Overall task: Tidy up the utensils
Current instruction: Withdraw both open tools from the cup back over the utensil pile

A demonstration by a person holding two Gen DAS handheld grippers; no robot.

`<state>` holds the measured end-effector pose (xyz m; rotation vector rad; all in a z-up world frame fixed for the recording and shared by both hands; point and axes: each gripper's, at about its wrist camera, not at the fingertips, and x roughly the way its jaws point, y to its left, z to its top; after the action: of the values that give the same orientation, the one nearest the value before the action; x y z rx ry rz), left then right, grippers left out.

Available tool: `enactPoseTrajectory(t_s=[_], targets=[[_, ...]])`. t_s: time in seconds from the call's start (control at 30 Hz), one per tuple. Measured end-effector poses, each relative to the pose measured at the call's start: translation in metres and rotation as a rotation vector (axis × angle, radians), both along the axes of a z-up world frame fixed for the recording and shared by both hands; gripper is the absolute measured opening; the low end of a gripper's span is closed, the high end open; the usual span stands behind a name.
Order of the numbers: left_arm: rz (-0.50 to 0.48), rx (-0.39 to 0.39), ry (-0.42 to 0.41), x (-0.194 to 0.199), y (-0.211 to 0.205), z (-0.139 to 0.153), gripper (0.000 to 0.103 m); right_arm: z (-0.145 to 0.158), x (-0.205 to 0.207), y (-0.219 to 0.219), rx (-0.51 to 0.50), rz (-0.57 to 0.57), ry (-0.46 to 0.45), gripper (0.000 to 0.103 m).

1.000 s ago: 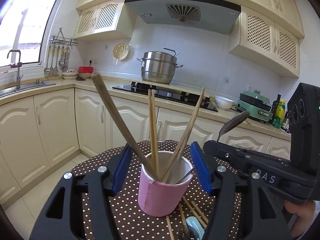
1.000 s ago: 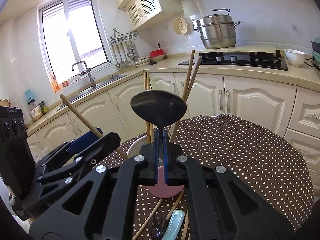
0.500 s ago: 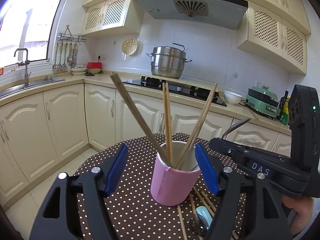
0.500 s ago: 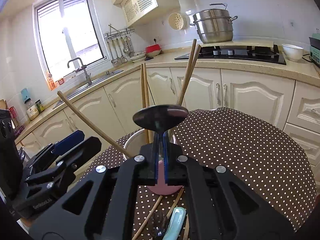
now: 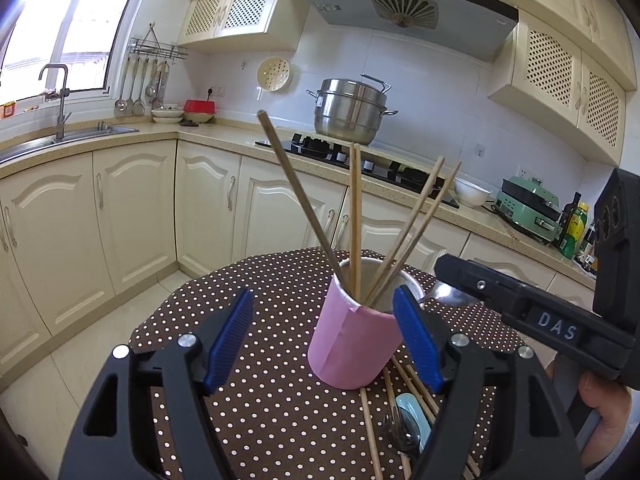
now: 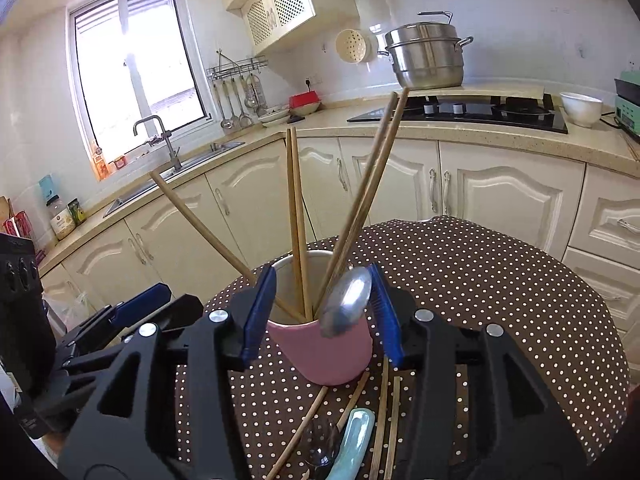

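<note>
Counting five chopsticks (image 6: 298, 216) plus spoon (image 6: 346, 300) in pink cup (image 6: 324, 350); my right gripper (image 6: 320, 310) wide, left gripper (image 5: 322, 340) wide, empty; more chopsticks (image 6: 394, 420), pale-blue spoon (image 6: 354, 436) left on tabletop (image 6: 500, 280)

1. One pink cup (image 6: 322, 350) on the dotted table (image 6: 500, 300).
2. Five chopsticks (image 6: 298, 224) stand in the cup: one leaning far left, two upright, two leaning right.
3. One metal spoon (image 6: 346, 302), bowl up at the cup's rim.
4. Loose chopsticks (image 6: 394, 420) lie on the table by the cup; exact count unclear, at least four.
5. One pale blue spoon (image 6: 354, 446) and one dark spoon (image 6: 320, 442) lie among them.
6. Two grippers: left (image 5: 322, 350), right (image 6: 322, 318).
</note>
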<state>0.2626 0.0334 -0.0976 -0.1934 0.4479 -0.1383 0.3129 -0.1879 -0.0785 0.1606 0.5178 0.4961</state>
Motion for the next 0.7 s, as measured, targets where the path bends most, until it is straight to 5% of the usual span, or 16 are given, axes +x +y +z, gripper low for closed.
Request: enactPoseTrajectory(t_s=[0.37, 0.7], targets=[[-0.019, 0.009, 0.060, -0.009, -0.001, -0.009, 0.071, -0.003, -0.015, -0.015, -0.009, -0.022, 0.015, 0.053], [-0.094, 0.080, 0.216, -0.011, -0.020, -0.030, 0.071, -0.010, -0.030, -0.032, -0.012, -0.043, 0.044, 0.055]])
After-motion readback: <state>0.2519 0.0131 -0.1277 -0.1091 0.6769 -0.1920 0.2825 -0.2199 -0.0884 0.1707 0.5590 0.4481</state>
